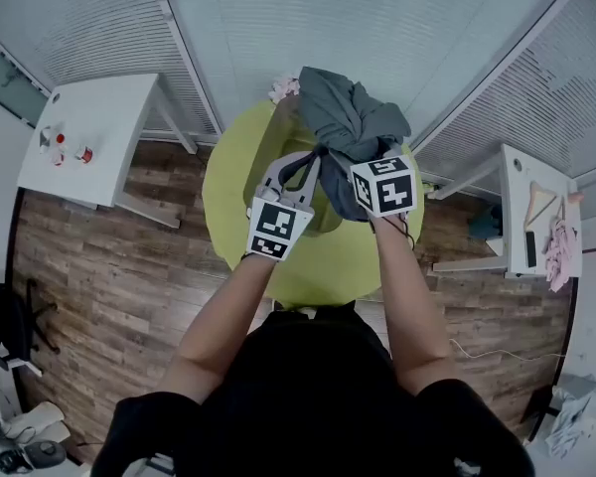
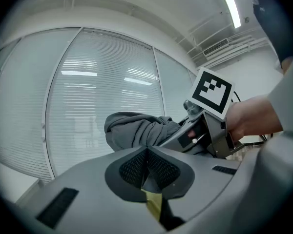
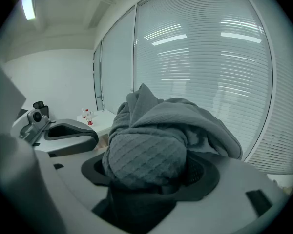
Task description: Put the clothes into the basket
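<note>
A grey garment point(image 1: 353, 117) is bunched up above the round yellow-green table point(image 1: 233, 197). My right gripper point(image 3: 149, 172) is shut on a thick ribbed fold of the garment point(image 3: 151, 145), with the jaws held wide by the cloth. In the head view its marker cube point(image 1: 384, 185) sits just right of the hanging dark cloth. My left gripper point(image 1: 315, 159) points at the same pinched spot from the left. Its pads point(image 2: 136, 167) are pressed together directly under the bundle point(image 2: 136, 129). I cannot tell whether a thin fold is caught between them.
A white table point(image 1: 99, 127) with small bottles point(image 1: 84, 154) stands at the left. Another white table point(image 1: 536, 207) at the right carries a hanger and a pink cloth point(image 1: 561, 251). Something pink point(image 1: 283, 89) lies behind the round table. Blinds line the far wall.
</note>
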